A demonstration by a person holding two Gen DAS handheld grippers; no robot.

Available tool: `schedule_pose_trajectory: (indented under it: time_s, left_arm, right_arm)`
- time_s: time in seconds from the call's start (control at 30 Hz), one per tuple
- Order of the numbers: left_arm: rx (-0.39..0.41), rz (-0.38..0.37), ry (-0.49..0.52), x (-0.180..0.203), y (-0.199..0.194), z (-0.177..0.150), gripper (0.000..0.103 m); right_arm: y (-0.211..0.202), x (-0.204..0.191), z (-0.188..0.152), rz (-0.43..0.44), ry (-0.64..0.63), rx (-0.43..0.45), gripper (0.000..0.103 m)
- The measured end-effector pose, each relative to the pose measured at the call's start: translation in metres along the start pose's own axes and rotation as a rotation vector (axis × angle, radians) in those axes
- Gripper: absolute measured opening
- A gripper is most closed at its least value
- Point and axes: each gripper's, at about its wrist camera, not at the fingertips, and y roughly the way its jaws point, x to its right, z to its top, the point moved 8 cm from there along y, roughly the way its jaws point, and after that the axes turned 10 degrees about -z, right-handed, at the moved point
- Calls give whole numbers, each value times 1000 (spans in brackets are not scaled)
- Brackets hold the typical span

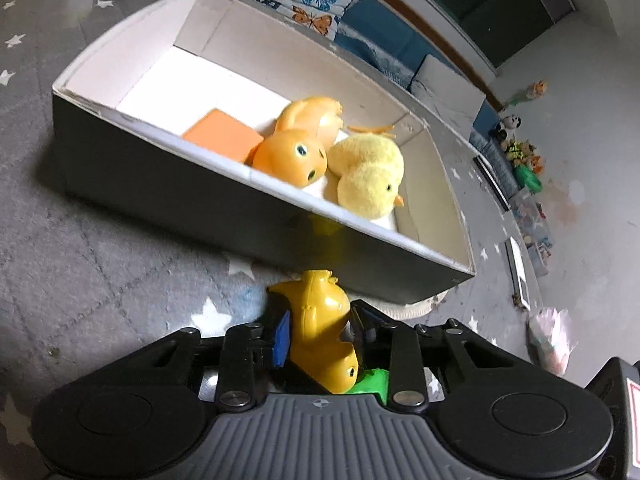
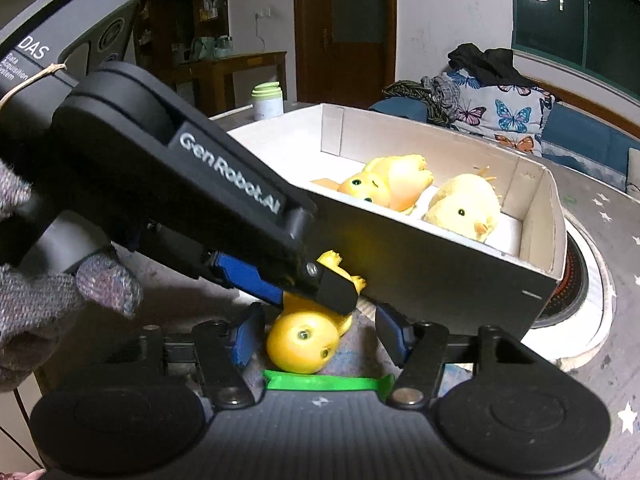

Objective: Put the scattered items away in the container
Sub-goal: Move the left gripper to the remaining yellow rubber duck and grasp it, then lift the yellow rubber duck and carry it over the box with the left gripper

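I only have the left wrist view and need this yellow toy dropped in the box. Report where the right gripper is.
Observer: The right gripper is open. Its blue pads sit on either side of the yellow toy's head, with a gap on each side.
Operator: Describe my left gripper's hold from outside.
Observer: The left gripper reaches in from the upper left and clamps the toy's body behind its head, close to the box's dark front wall.
Operator: Tell me what stands past the box.
Observer: A white bottle with a green lid stands beyond the box's far end.
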Motion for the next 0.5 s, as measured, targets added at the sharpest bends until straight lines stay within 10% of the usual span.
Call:
schedule_pose_trajectory:
  time_s: [0.5]
  left_arm:
    - [13,-44,49,11,-14,-4,33]
  right_arm:
    - [-7,-9,-2,24,-27,19,62]
